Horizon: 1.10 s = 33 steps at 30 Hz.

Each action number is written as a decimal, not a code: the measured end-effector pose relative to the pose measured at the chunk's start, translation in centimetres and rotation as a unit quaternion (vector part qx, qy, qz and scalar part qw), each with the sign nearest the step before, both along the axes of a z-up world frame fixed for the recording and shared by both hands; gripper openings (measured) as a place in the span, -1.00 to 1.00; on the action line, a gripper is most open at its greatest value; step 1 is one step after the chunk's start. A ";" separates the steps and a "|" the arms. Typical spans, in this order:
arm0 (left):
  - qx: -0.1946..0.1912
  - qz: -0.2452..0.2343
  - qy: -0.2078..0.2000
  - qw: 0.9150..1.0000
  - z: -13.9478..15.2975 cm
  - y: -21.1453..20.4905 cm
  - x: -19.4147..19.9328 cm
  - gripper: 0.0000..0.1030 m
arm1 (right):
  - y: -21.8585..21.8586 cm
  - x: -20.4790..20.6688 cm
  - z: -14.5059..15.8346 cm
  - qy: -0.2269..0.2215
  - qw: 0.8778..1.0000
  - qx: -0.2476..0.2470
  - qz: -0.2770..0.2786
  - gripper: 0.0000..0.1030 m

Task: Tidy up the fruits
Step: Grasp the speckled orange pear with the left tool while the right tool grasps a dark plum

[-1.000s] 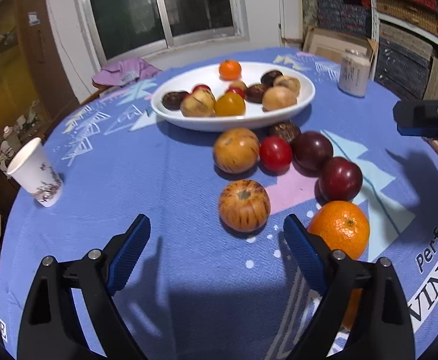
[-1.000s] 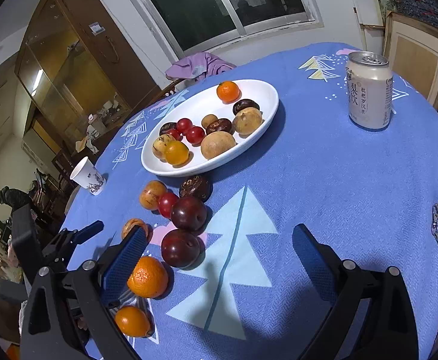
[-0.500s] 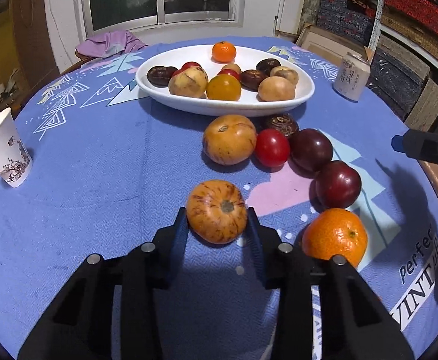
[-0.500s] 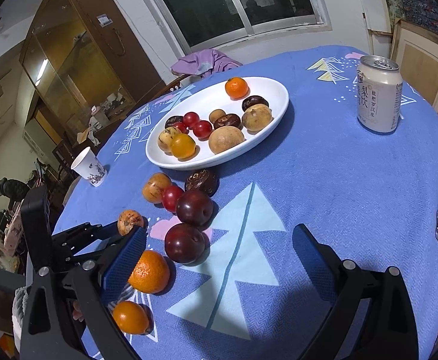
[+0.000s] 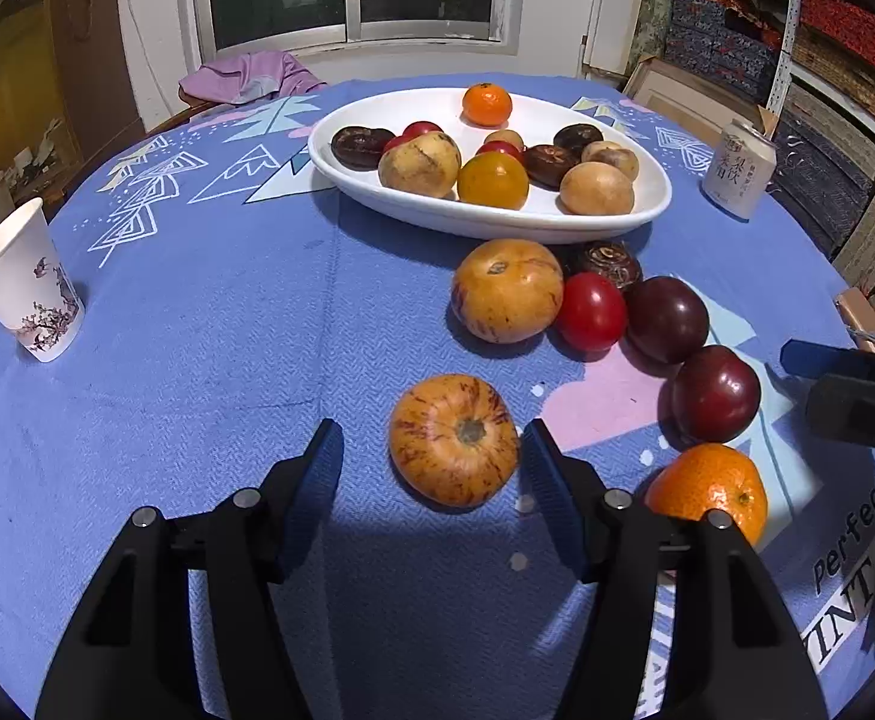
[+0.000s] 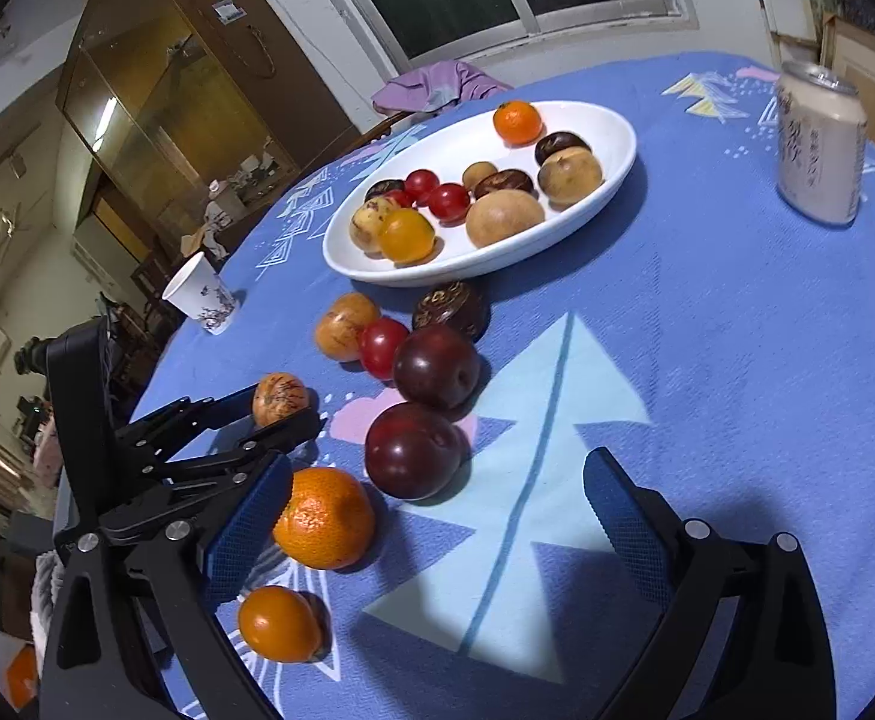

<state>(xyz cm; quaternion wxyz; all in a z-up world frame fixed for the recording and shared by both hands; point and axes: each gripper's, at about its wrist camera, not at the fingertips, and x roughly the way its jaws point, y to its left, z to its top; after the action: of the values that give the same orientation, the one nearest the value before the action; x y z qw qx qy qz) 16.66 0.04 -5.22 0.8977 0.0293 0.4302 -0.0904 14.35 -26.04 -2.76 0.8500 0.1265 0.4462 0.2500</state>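
A striped orange fruit lies low in the centre of the left wrist view on the blue tablecloth, between the fingers of the left gripper, its stem end turned toward the camera and slightly right; it is nearly round, with no clear long axis. The jaws have just been opening and now stand apart, the left pad clear of the fruit, the right pad just beside it. At upper centre sits the white oval dish of fruit, its long axis running left to right. Below it, a larger striped fruit, a tomato and two dark plums curve toward an orange at lower right. In the right wrist view, the right gripper hangs with fingers wide apart and nothing between them, low in the frame, the orange just beside its left pad.
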 end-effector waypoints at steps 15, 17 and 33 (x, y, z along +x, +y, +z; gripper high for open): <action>0.014 -0.009 -0.017 1.000 0.5 -0.7 -0.5 -0.22 | 1.7 0.4 -1.1 0.024 0.998 0.040 0.034 0.09; 0.012 -0.008 -0.016 1.000 0.4 -0.6 -0.4 -0.22 | 1.7 0.6 -1.3 0.026 0.999 0.039 0.028 0.03; -0.005 0.003 -0.016 1.000 0.5 0.1 0.0 -0.18 | 1.9 0.8 -1.9 0.029 0.999 0.016 0.023 -0.23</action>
<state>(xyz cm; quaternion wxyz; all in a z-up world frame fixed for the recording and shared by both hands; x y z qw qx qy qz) 16.68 0.14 -4.73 0.9049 0.0252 0.4153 -0.0896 15.18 -24.12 -4.70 0.8288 0.1369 0.4690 0.2727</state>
